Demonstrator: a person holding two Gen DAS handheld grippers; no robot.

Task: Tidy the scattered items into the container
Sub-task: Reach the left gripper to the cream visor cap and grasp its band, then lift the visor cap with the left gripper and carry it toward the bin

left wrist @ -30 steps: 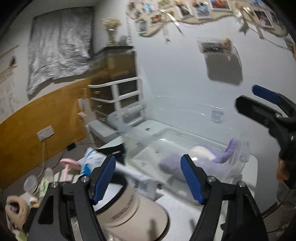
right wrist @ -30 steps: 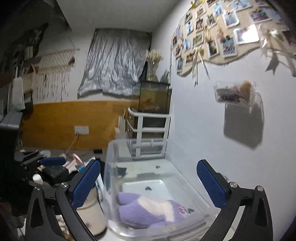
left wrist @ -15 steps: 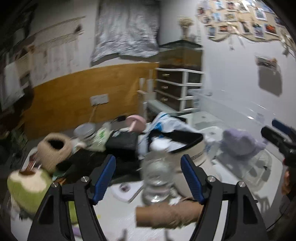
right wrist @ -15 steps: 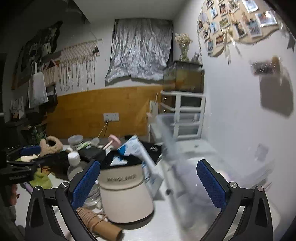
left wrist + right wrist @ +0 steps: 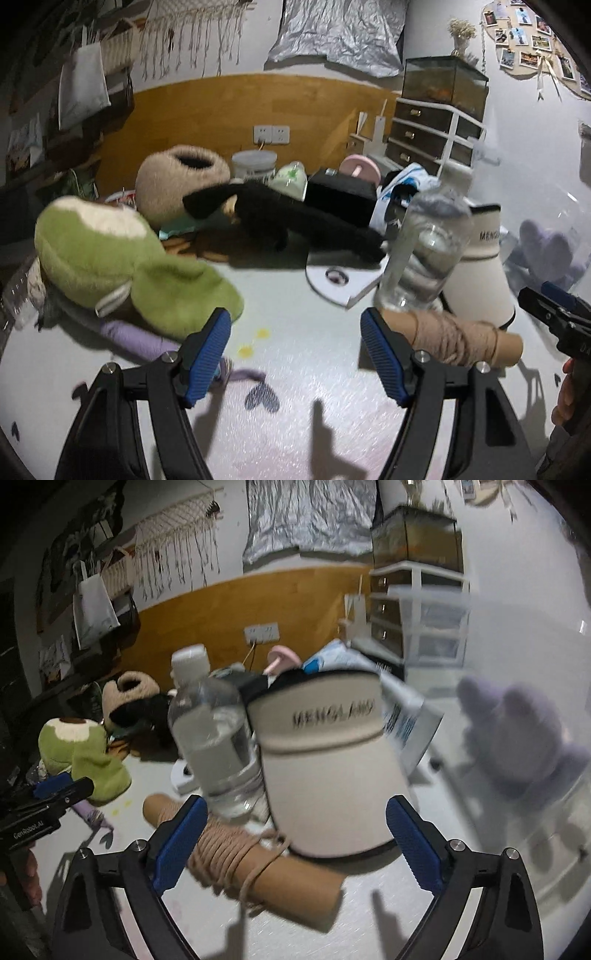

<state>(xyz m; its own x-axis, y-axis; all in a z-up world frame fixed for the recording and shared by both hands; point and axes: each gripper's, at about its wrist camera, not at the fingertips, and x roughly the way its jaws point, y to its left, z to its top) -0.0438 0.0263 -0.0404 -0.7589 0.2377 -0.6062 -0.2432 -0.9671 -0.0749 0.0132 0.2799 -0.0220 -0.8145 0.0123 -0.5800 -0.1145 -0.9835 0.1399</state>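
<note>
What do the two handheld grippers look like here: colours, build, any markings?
Both match: the left gripper and right gripper have black angular frames with silver screws and blue ribbed pads. White lettering marks the left gripper's body in the right wrist view. No sleeves or cables show.

Bare tabletop [image 5: 303, 369] ahead; twine roll [image 5: 458, 341] blocks right.

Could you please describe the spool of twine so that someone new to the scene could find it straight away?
Start at the tall cream visor cap standing upright on the white table. Directly in front of it and of the clear water bottle lies the spool of twine. It is the only brown cardboard tube there, lying on its side and wrapped in tan cord.
</note>
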